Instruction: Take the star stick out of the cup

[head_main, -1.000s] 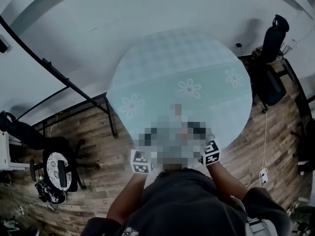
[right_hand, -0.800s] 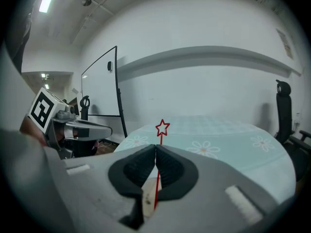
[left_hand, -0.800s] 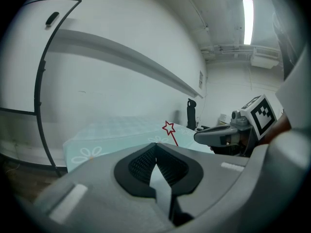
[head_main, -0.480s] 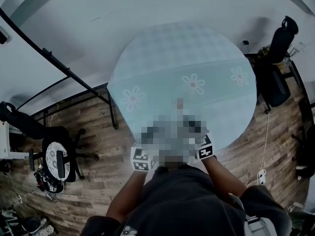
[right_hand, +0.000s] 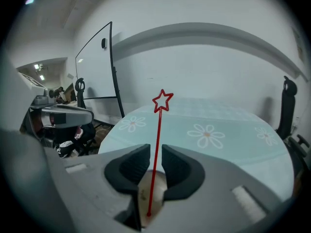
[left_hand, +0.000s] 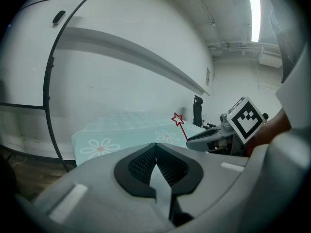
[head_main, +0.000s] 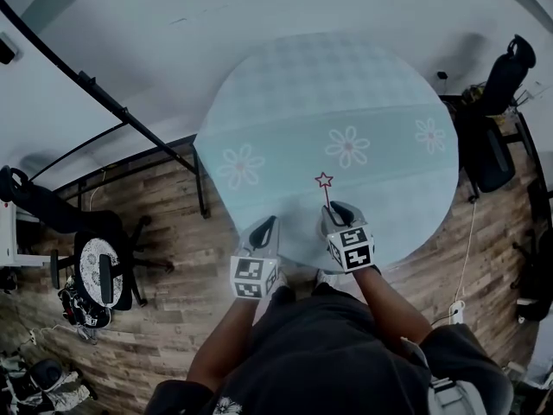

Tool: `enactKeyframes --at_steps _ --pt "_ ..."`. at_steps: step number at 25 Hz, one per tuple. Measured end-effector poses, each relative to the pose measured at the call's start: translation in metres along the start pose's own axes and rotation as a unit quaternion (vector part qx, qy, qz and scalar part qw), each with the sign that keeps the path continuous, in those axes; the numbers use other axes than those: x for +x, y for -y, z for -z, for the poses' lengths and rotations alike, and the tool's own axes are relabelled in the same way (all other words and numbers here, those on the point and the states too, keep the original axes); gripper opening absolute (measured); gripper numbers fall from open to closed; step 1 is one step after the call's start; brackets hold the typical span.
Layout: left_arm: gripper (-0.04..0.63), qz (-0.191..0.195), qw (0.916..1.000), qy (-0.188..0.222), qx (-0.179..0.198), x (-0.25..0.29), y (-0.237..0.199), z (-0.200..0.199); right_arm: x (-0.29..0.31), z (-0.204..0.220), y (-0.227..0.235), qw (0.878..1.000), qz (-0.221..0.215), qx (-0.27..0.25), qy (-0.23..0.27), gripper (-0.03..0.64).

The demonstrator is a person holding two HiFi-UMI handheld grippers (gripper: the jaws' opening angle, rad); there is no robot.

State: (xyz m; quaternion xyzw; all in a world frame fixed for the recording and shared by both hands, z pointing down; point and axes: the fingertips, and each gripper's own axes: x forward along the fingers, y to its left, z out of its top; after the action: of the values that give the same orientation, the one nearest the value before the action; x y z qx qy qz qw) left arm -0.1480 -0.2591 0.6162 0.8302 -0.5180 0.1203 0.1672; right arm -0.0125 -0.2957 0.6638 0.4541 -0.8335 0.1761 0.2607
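Note:
A thin red star stick [head_main: 324, 180] stands up out of my right gripper [head_main: 339, 210] at the near edge of the round table [head_main: 328, 102]. In the right gripper view the stick [right_hand: 163, 101] rises through the narrow gap between the jaws of the right gripper [right_hand: 155, 154]. Its lower end rests in a beige cup [right_hand: 143, 198], which the jaws hold. My left gripper [head_main: 266, 227] hovers beside it on the left. Its pads meet in the left gripper view [left_hand: 155, 152] with nothing between them. That view also has the stick [left_hand: 178, 119] and the right gripper [left_hand: 194, 139].
The table wears a pale blue cloth with daisy prints [head_main: 347, 145]. A black office chair [head_main: 497, 67] stands at its right, another chair [head_main: 99, 288] on the wood floor at the left. A black metal frame [head_main: 112, 115] runs along the wall.
Both grippers stay at the table's near edge. A mosaic patch covered them before, so any change in the jaws is hidden. The view has shifted slightly.

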Motion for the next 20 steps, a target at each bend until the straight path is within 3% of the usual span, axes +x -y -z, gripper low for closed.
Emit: enactKeyframes --at_steps 20 --pt "0.005 -0.012 0.9998 -0.004 -0.015 0.0000 -0.0054 0.0105 -0.0004 -0.0026 0.0047 1.000 0.012 -0.015 0.008 0.020"
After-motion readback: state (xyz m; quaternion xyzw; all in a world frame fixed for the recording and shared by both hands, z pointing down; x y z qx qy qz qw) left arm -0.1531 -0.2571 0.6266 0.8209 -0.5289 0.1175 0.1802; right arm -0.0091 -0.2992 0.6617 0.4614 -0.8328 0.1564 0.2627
